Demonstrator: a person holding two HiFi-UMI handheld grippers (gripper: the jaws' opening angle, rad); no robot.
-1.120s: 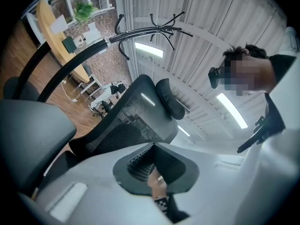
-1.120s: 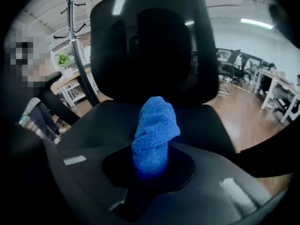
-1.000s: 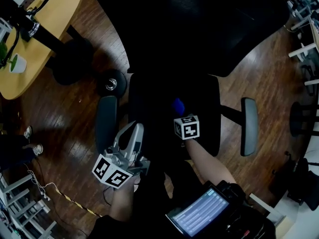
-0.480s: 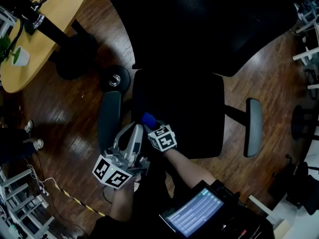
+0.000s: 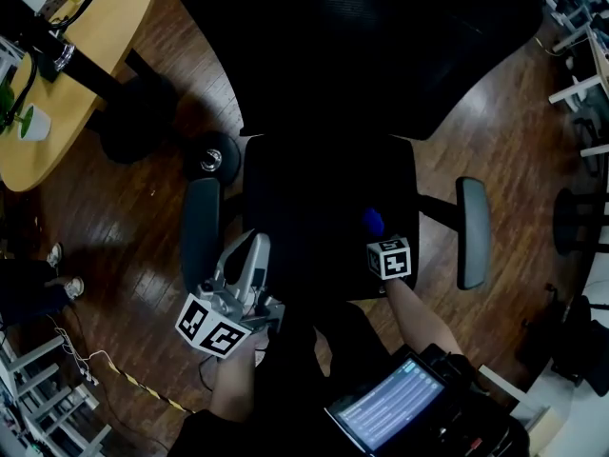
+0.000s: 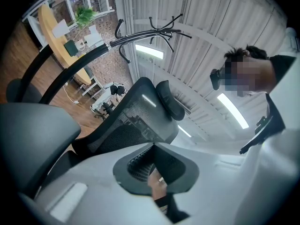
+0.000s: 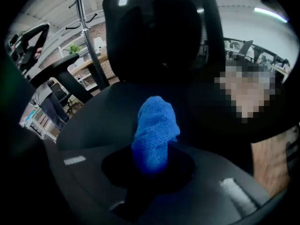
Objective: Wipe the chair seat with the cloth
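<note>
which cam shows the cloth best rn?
Right gripper view: the blue cloth fills the centre, pinched by the right gripper over the seat. Head view shows only a small blue spot ahead of that gripper. Left gripper view doesn't show it.

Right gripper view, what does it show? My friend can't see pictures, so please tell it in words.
A bunched blue cloth sticks up from the right gripper, whose jaws are shut on it, with a black chair seat right behind it. The chair's dark backrest rises beyond, and a coat stand shows at upper left.
</note>
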